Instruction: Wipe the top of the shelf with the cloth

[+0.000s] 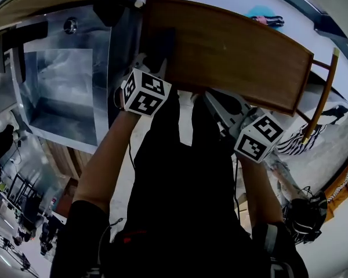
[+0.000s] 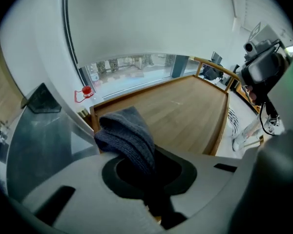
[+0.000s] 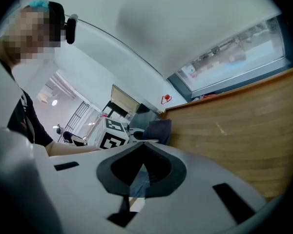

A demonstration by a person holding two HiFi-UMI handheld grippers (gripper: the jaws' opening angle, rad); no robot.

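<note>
The cloth (image 2: pixel 129 135) sat pinched in the left gripper (image 1: pixel 152 68) at the shelf top's (image 1: pixel 232 51) left end, wiping seemingly barely begun, the right gripper (image 1: pixel 223 109) closed and empty.

bunched dark grey knitted cloth (image 2: pixel 127 135) at left end of wooden shelf top (image 2: pixel 185 106).

From the head view, the left gripper (image 1: pixel 150 60) hid part of the cloth (image 1: pixel 163 39); the shelf (image 1: pixel 232 51) top concealed everything beneath.

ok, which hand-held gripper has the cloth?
The left hand-held gripper: its jaws are shut on the dark grey cloth at the shelf top, left end. The right hand-held gripper is shut on nothing.
</note>
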